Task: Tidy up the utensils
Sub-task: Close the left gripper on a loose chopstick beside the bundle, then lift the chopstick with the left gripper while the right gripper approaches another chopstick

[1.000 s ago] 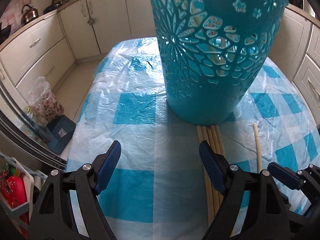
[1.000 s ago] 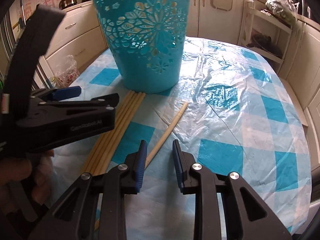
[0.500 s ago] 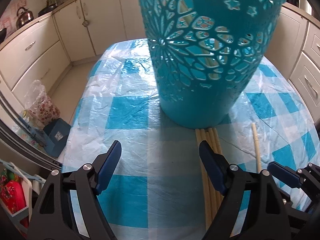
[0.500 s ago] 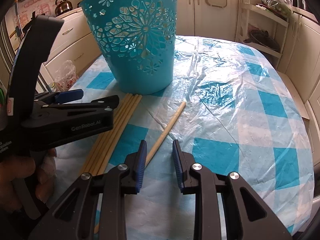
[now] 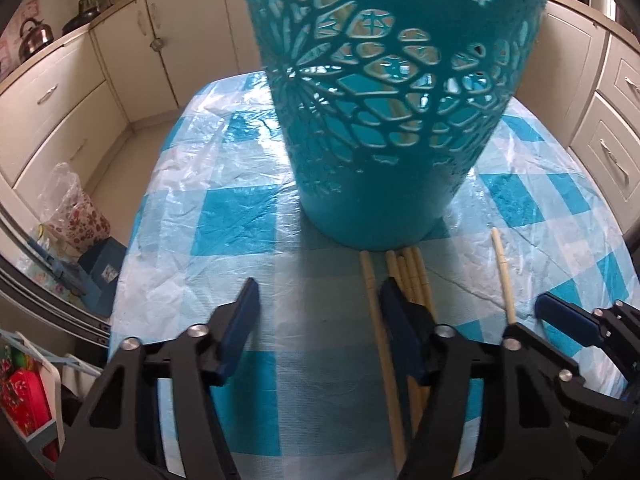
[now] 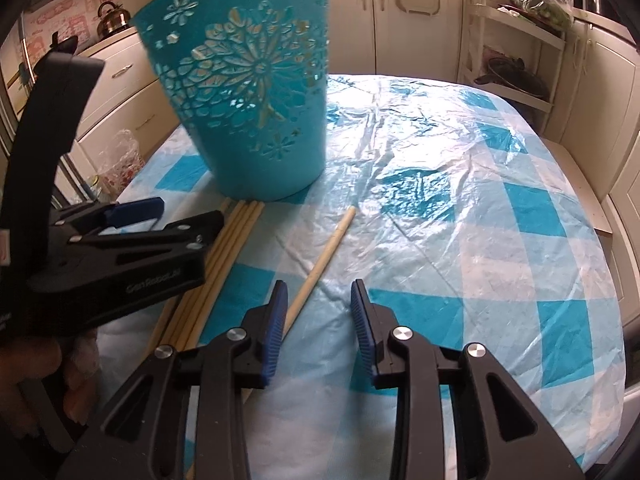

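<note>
A teal cut-out basket (image 5: 392, 112) stands on the blue-checked table; it also shows in the right wrist view (image 6: 256, 120). Pale sticks show inside it through the holes. Several wooden chopsticks (image 5: 412, 280) lie bundled in front of it, with one (image 5: 376, 320) slightly apart; they show in the right wrist view (image 6: 224, 264). A single chopstick (image 6: 320, 268) lies to their right (image 5: 505, 280). My left gripper (image 5: 320, 312) is open and empty, its right finger over the bundle. My right gripper (image 6: 318, 320) is open and empty, its left finger beside the single chopstick.
The table wears a plastic-covered checked cloth (image 6: 460, 208). Cream kitchen cabinets (image 5: 80, 92) surround it. A kettle (image 6: 112, 20) sits on the counter. A plastic bag (image 5: 76, 216) and a blue box stand on the floor left of the table. A rack with pans (image 6: 516, 76) stands at the back.
My right gripper's jaws have opened wider. The left gripper has shifted left and closer to the basket, and one chopstick now lies apart from the bundle.
</note>
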Demonstrator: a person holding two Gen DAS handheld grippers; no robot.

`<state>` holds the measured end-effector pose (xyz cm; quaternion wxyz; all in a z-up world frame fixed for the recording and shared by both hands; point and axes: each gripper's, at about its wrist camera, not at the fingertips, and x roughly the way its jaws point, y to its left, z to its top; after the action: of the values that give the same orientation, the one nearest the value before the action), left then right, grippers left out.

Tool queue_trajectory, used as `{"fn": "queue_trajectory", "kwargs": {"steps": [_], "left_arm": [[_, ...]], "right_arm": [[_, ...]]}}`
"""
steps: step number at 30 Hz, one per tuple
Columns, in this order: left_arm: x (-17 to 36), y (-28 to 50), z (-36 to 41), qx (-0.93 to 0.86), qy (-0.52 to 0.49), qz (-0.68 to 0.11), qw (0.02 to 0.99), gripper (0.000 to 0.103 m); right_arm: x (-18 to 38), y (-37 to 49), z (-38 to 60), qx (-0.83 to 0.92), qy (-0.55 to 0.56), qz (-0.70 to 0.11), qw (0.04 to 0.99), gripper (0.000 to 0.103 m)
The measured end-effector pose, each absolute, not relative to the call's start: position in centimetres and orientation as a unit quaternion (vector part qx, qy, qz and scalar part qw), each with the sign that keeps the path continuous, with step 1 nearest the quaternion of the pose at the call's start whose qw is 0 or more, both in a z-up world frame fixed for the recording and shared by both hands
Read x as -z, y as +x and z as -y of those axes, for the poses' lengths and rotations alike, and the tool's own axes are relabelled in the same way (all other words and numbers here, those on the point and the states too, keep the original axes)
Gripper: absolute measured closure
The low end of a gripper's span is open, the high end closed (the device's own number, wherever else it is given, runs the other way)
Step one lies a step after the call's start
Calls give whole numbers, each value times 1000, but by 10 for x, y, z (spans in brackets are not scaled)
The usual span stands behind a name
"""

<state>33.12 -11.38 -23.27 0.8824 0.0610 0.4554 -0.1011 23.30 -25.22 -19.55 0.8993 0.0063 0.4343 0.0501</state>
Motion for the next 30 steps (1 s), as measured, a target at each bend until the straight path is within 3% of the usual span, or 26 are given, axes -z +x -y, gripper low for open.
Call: {"fn": "queue_trajectory", "kwargs": {"steps": [2,3,5,7,10,17,20,21,23,26,29,30], "left_arm": [[232,330,115,109,60,-454,882,62],[232,329,115,112,61,-453,882,67],[231,329,113,113,55,-455,882,88],[230,329,104,113,36,-462,879,94],[229,331,100,115,37,-475,872,94],[226,338,111,104,72,-492,861,91],[227,337,114,107,74,-485,865,97],[227,336,115,109,74,-484,865,97],[226,333,117,115,75,-485,864,98],[226,329,121,119,92,-489,859,97],[226,330,125,111,114,-491,857,91],[226,331,125,111,117,-492,856,91]], "right_arm": [[195,233,251,-55,0,-437,898,71],[195,233,251,-61,-3,-440,896,77],[194,232,250,-81,-18,-450,889,81],[192,230,250,-105,-32,-464,879,82],[188,226,256,-124,-31,-472,872,82],[191,237,264,-78,2,-459,885,65],[193,240,254,-73,-16,-452,889,66],[193,240,252,-77,-22,-453,888,81],[193,240,249,-97,-30,-461,882,91],[193,239,247,-111,-40,-469,875,90],[193,245,248,-105,-38,-470,875,75],[193,248,248,-103,-36,-471,875,75]]}}
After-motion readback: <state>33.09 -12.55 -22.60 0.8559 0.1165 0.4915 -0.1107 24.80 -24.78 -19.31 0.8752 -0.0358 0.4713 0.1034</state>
